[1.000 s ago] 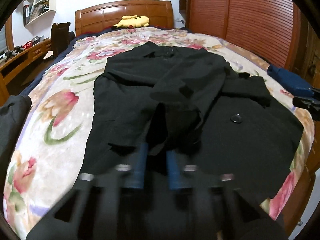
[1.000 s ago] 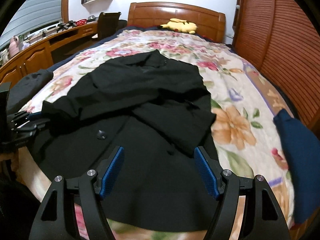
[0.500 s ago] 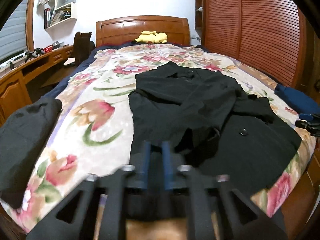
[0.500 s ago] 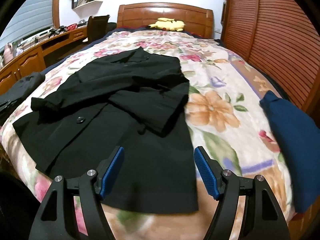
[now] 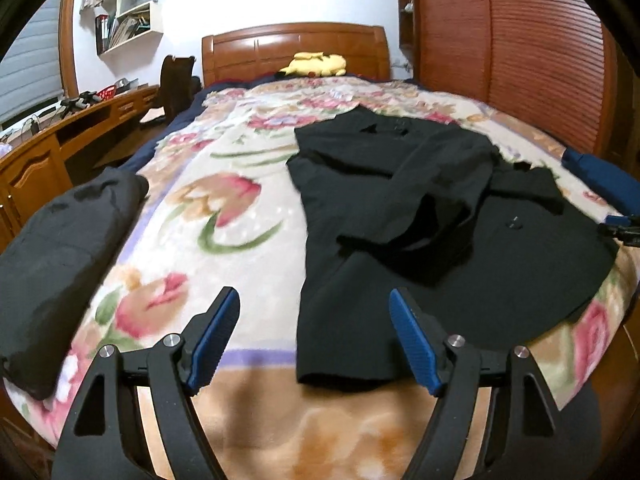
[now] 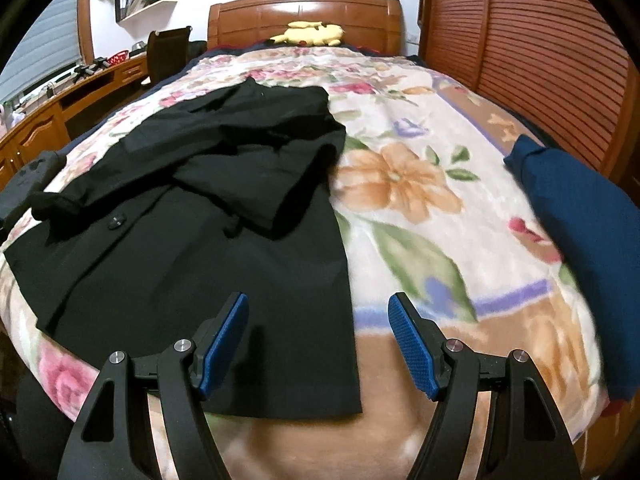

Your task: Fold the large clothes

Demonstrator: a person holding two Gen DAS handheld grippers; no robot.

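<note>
Left wrist view: bed under a floral blanket carries the black coat, sleeves folded across its front, hem near the foot edge. Left tongs and right tongs hover spread wide, gripping nothing.

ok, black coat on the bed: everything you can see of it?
The black button-front coat lies flat on the floral fleece blanket, collar toward the wooden headboard, hem near the foot edge. Matte woven-looking fabric. Both sleeves are folded across the front, overlapping mid-body, and one dark button shows. Nothing grips it: the left gripper and the right gripper are both open, short of the hem.
</note>
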